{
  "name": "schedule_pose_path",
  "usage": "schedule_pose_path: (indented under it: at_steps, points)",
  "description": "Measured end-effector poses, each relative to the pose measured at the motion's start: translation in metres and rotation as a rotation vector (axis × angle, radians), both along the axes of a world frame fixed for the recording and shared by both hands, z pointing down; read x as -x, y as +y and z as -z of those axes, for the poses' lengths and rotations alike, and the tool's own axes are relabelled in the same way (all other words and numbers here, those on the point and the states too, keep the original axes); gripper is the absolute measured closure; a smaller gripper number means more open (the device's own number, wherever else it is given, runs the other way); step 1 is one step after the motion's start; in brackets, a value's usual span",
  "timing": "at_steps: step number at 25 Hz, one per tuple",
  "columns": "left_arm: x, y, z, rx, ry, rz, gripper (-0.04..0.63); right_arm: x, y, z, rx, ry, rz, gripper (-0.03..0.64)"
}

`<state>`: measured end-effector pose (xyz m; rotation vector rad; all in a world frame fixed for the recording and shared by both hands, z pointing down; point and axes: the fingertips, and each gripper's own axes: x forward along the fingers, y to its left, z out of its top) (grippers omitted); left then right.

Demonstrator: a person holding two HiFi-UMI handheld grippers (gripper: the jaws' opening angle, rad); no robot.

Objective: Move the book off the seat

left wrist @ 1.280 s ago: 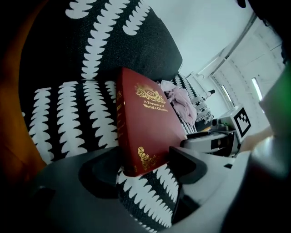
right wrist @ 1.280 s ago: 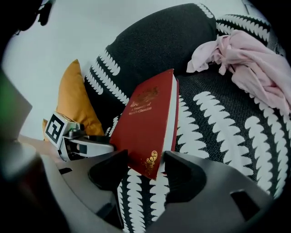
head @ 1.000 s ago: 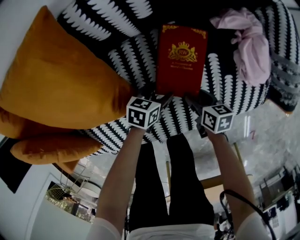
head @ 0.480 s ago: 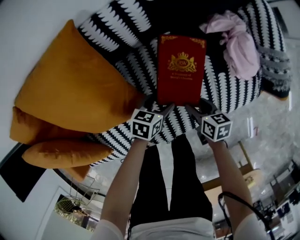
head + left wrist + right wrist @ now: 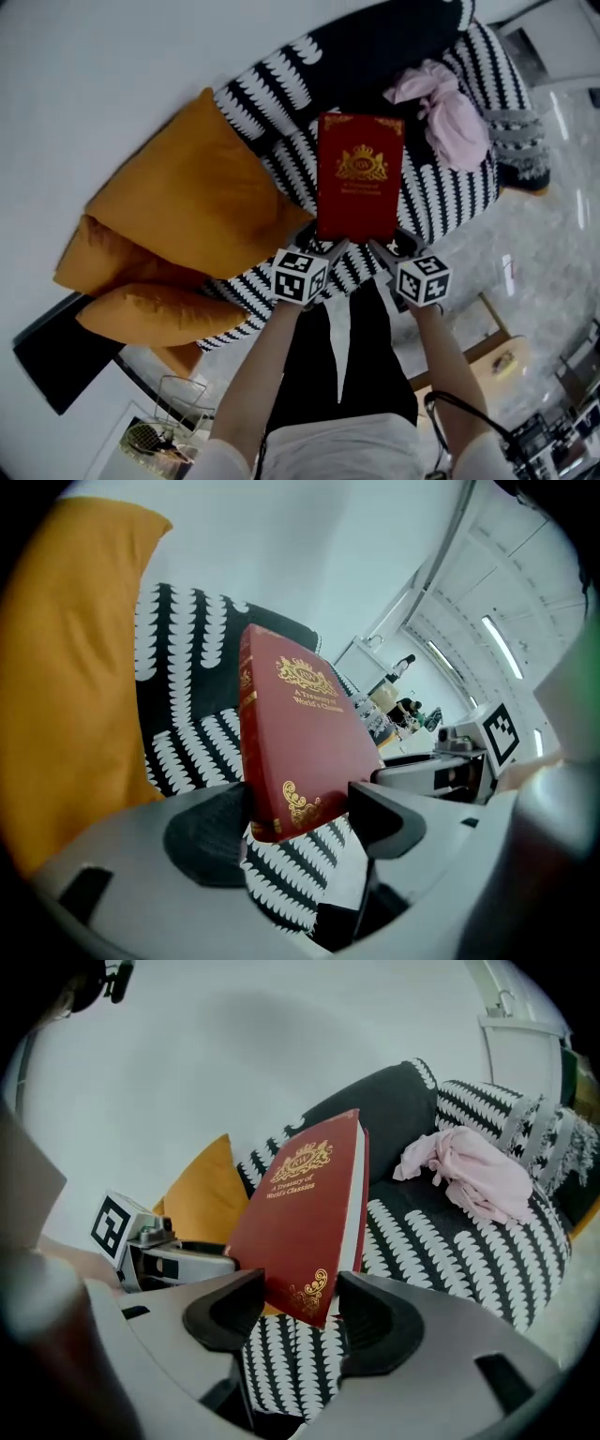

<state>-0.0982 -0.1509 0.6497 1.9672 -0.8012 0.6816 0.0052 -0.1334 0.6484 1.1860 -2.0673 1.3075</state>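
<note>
Red hardcover book w/ gold crest is held up over the seat at its near short edge, one claw per bottom corner.

- L gripper: jaws pinching the bottom-left corner, spine side, one pad on the back and the other on the front cover.
- R gripper: jaws pinching the bottom-right corner, page-edge side, with the white page block visible by the right pad.
- Both marker cubes sit just below the book in head view, approx level w/ each other.
- Book's long axis runs straight away from the person. Bottom edge is at the jaws, top edge points toward the chair back.
- Front cover faces up at the head cam w/ the title upright to the person. Both gripper views show the book tilted, far end higher than the gripped end.
- Black-and-white leaf-pattern chair seat is under and around the book.
- Orange cushions are stacked on the left, the nearest just beside the book's left edge.
- Crumpled pink cloth lies on the seat to the right, near the book's top-right corner but apart from it.
- Dark chair back is beyond, w/ white wall behind it.
</note>
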Motion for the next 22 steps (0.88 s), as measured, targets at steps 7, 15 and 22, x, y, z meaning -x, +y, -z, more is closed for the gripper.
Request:
schedule_pose_path:
  at_steps: [7,15,22]
  points:
    - [0.016,0.003,0.072,-0.04,-0.018,-0.05,0.265,0.016,0.009,0.067,-0.031,-0.026,-0.06,0.353]
    - [0.024,0.011,0.163,-0.089,-0.003,-0.098,0.265,0.025,0.023,0.157,-0.07,-0.034,-0.118,0.353]
    - [0.027,0.027,0.227,-0.147,-0.006,-0.171,0.265,0.031,0.045,0.218,-0.118,-0.036,-0.187,0.353]
